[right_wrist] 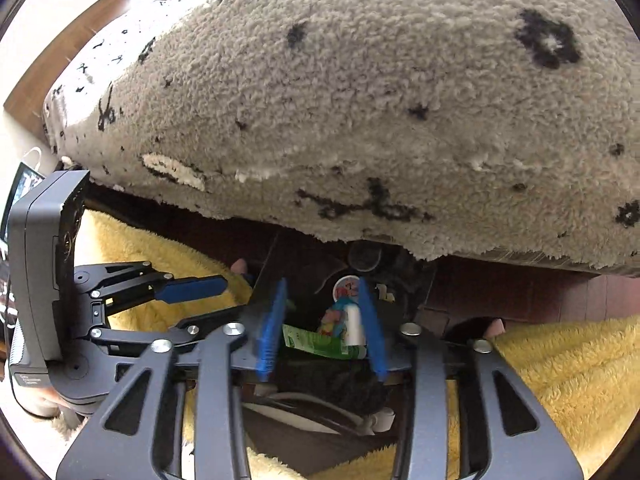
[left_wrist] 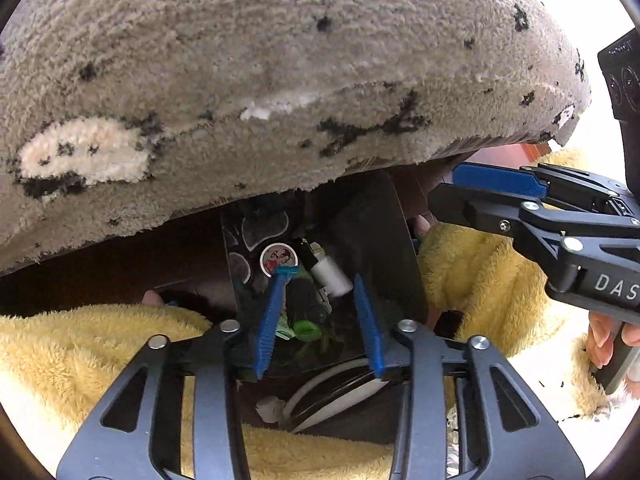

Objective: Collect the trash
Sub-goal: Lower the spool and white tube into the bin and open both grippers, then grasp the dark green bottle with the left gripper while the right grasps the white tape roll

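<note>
A black trash bag (left_wrist: pixel 376 240) with paw prints stands open on the dark floor between my knees. Inside lie a round picture lid (left_wrist: pixel 278 258), a small white bottle (left_wrist: pixel 330 274) and a green wrapper (left_wrist: pixel 306 328). My left gripper (left_wrist: pixel 318 312) is open right above the bag mouth, empty. The right wrist view shows the same bag (right_wrist: pixel 264 292), the lid (right_wrist: pixel 347 286), the bottle (right_wrist: pixel 354 326) and the wrapper (right_wrist: pixel 316 342). My right gripper (right_wrist: pixel 322 320) is open over them, holding nothing. It also shows in the left wrist view (left_wrist: pixel 452 196), at the bag's right.
A shaggy grey rug (left_wrist: pixel 280 80) with black marks fills the upper half of both views, its edge just behind the bag. Yellow fleece trousers (left_wrist: pixel 100 344) flank the bag on both sides. White cables (left_wrist: pixel 340 388) lie on the floor below the grippers.
</note>
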### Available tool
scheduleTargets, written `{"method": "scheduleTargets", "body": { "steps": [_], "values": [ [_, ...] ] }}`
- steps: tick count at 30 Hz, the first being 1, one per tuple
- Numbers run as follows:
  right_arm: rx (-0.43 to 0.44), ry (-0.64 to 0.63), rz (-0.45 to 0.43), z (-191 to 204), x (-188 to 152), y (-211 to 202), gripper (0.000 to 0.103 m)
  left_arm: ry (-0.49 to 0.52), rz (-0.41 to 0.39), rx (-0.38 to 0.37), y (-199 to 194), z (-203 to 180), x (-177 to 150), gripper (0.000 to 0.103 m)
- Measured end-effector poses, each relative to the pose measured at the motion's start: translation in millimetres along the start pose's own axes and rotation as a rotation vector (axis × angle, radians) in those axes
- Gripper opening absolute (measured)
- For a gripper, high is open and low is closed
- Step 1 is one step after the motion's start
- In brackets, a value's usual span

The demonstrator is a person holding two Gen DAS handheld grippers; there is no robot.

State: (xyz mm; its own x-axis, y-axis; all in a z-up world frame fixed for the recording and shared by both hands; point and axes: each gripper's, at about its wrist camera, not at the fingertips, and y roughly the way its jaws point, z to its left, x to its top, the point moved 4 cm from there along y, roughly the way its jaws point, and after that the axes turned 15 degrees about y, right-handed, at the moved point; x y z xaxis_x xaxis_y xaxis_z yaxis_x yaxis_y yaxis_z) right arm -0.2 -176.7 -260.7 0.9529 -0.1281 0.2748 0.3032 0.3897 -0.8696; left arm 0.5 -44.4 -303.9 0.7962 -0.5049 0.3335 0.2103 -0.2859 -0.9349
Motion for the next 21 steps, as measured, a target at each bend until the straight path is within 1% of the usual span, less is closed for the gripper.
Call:
{"method": "scheduleTargets", "body": {
  "steps": [1,2,3,4,5,6,7,8,9,13,15,16,17,19,21],
  "values": [
    [-0.002,0.004,-0.008,-1.7,1.2,-2.7,0.047,-0.002,-0.005,0.005,-3.3,0.3,1.0,0.044],
    [-0.004,0.009,-0.020,-2.2,2.2,-5.5,0.049,-0.003,-0.011,0.009,-5.5,0.8,1.3,0.051],
    [-0.007,0.013,-0.032,-3.1,3.3,-8.4,0.050,-0.004,-0.020,0.012,-8.3,0.9,1.9,0.056],
    [-0.011,0.018,-0.042,-3.4,4.4,-11.1,0.055,-0.004,-0.025,0.014,-10.3,0.8,2.3,0.059],
    [-0.014,0.025,-0.059,-4.5,6.2,-16.1,0.065,-0.004,-0.032,0.018,-12.9,0.8,2.9,0.064],
    [-0.016,0.031,-0.075,-5.0,6.9,-19.1,0.066,-0.003,-0.040,0.022,-15.5,0.8,3.3,0.070],
    [-0.016,0.034,-0.089,-5.6,8.3,-23.1,0.068,0.000,-0.048,0.027,-18.5,0.2,3.7,0.072],
    [-0.016,0.037,-0.104,-6.0,10.6,-27.8,0.073,0.003,-0.059,0.033,-22.8,0.0,4.4,0.077],
    [-0.021,0.039,-0.124,-6.5,13.3,-33.3,0.075,0.005,-0.069,0.039,-27.1,0.1,5.3,0.081],
    [-0.059,0.005,-0.225,-2.3,28.6,-61.5,0.076,0.013,-0.131,0.086,-55.9,5.9,13.2,0.085],
    [-0.073,-0.017,-0.282,2.3,40.8,-78.7,0.080,0.009,-0.174,0.114,-75.6,13.5,18.7,0.086],
    [-0.078,-0.023,-0.307,3.9,46.6,-85.6,0.087,0.008,-0.194,0.128,-84.6,17.1,21.2,0.086],
    [-0.085,-0.029,-0.342,6.0,54.4,-94.7,0.089,0.007,-0.218,0.147,-95.4,21.6,24.8,0.086],
    [-0.091,-0.046,-0.389,11.3,69.5,-107.5,0.089,0.011,-0.260,0.187,-113.3,31.7,33.1,0.086],
    [-0.091,-0.068,-0.429,19.7,87.6,-117.2,0.091,0.015,-0.285,0.227,-127.8,42.8,42.2,0.087]
  ]
}}
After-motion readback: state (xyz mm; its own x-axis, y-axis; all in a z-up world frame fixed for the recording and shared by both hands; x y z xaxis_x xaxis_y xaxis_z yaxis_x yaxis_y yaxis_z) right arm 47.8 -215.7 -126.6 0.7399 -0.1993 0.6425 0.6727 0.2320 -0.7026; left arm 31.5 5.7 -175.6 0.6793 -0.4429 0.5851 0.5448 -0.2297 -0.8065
